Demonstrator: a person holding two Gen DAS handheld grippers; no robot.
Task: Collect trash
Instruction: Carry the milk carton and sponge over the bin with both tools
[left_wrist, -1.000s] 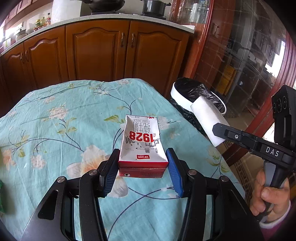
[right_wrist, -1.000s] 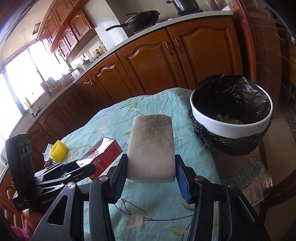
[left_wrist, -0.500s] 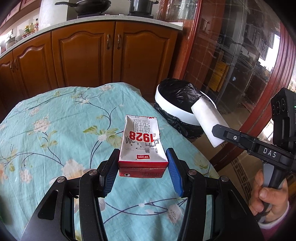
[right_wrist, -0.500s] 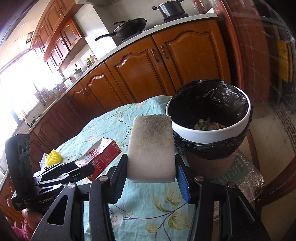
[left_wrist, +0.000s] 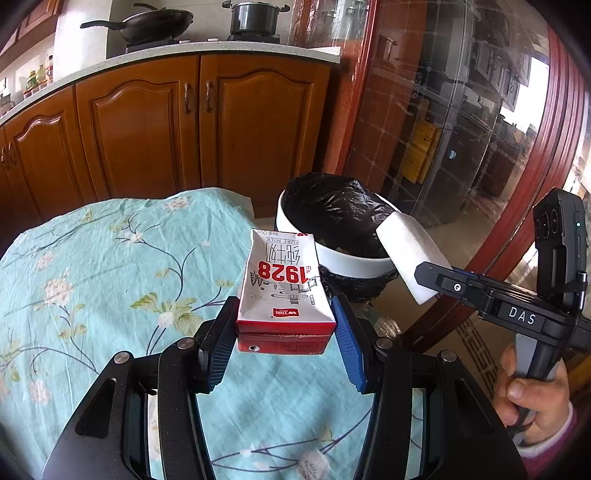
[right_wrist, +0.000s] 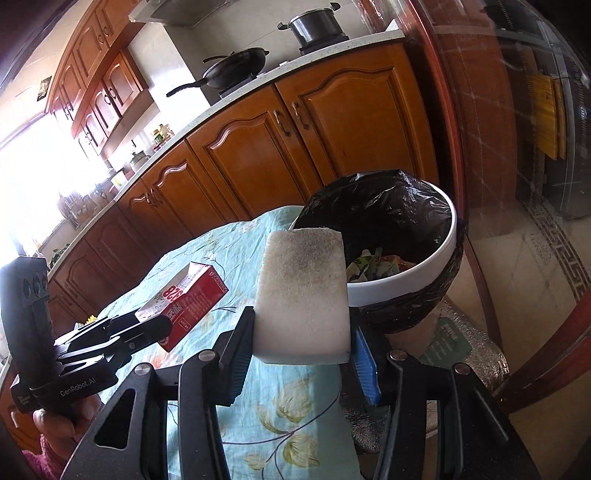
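My left gripper (left_wrist: 284, 339) is shut on a red and white milk carton (left_wrist: 282, 288), held above the table near its right edge. My right gripper (right_wrist: 301, 350) is shut on a white sponge (right_wrist: 303, 295) with a greyish soiled top, held next to the rim of the trash bin (right_wrist: 402, 273). The bin is white with a black liner and has scraps inside. In the left wrist view the sponge (left_wrist: 410, 254) hangs at the bin's (left_wrist: 347, 258) right rim. In the right wrist view the carton (right_wrist: 188, 299) sits in the left gripper.
The table has a teal floral cloth (left_wrist: 110, 266). Wooden kitchen cabinets (left_wrist: 199, 125) stand behind it, with a wok (left_wrist: 147, 27) and pot (left_wrist: 253, 18) on the counter. A glass partition (left_wrist: 461, 129) is at the right.
Both grippers moved right toward the bin with their loads. The sponge went from over the table to the bin's rim. The bin appears larger and closer in both views.
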